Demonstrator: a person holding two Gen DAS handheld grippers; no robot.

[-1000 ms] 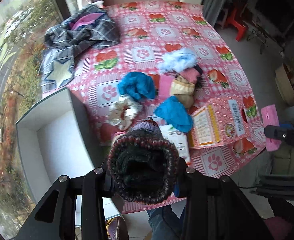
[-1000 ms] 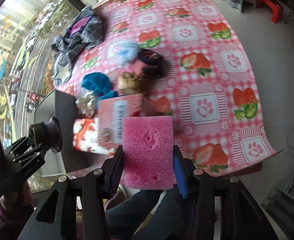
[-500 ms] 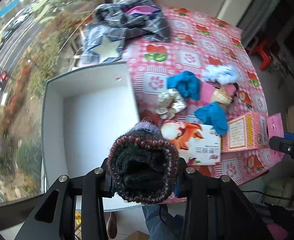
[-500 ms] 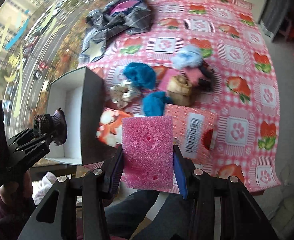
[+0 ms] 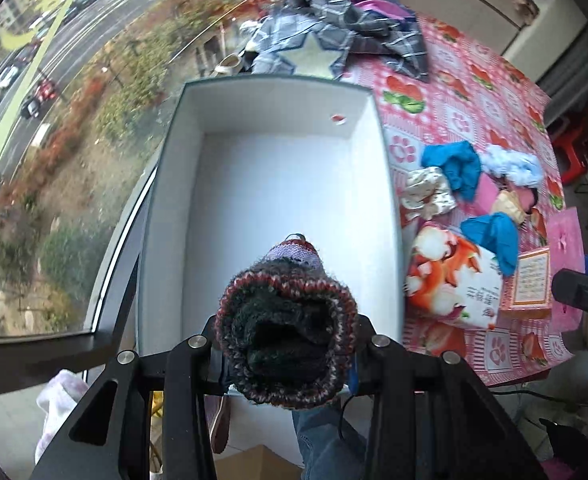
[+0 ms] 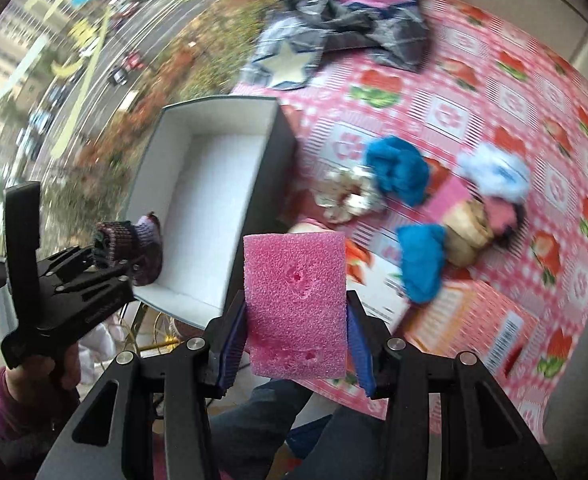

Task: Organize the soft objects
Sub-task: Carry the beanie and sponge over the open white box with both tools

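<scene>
My left gripper (image 5: 288, 354) is shut on a dark knitted sock (image 5: 288, 332) with a purple toe, held over the near end of the open white box (image 5: 278, 184). It also shows in the right wrist view (image 6: 130, 246), at the box's near rim (image 6: 198, 184). My right gripper (image 6: 296, 344) is shut on a pink sponge (image 6: 296, 304), held above the table's near edge, right of the box. Blue cloths (image 5: 456, 166) (image 6: 398, 172), a floral scrunchie (image 5: 426, 196), a light blue fluffy piece (image 5: 514, 164) and a beige pouch (image 6: 464, 228) lie on the table.
The table has a pink strawberry-print cloth (image 5: 474, 92). A plaid garment with a star (image 5: 334, 36) lies at the far end. Printed cardboard packs (image 5: 458, 284) (image 6: 474, 316) lie near the front edge. A window with a street view is on the left.
My left gripper has moved left with the sock, from above the table to over the white box. My right gripper has swung left with the sponge, toward the box.
</scene>
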